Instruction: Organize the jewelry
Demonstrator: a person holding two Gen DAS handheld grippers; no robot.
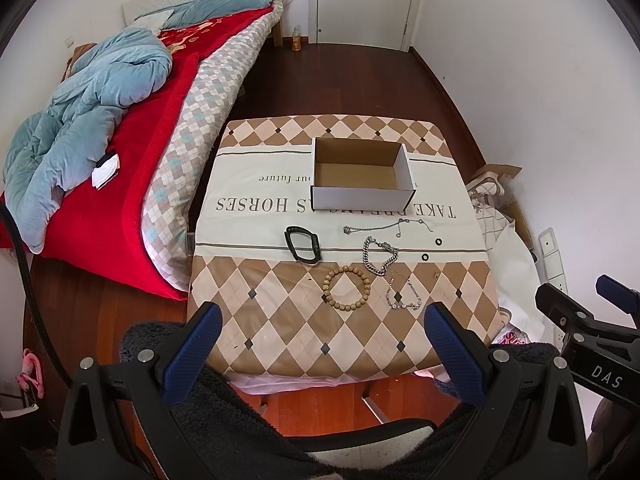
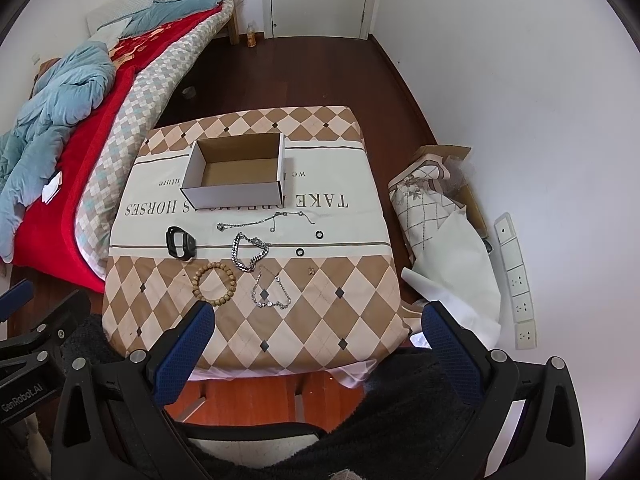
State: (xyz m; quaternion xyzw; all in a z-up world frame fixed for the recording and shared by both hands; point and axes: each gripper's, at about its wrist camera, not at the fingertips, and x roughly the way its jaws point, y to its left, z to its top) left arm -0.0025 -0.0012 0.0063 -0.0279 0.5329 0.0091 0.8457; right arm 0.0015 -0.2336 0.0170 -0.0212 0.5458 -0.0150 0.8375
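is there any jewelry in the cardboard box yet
No, the cardboard box shows only its bare brown floor, and the wooden bead bracelet lies on the cloth.

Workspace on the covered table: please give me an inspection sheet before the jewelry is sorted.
Surface: table under a diamond-pattern cloth with printed words.
Job's things: open cardboard box, empty; in front of it a black wristband, wooden bead bracelet, thick silver chain, thin silver chain, fine silver bracelet and two small black rings, all apart.
Clutter: nothing seen on the table besides these.
Grippers: left gripper and right gripper open, empty, short of the table's near edge.
Cables: black cable at the left.
Surroundings: bed left, power strip and folded fabric right.
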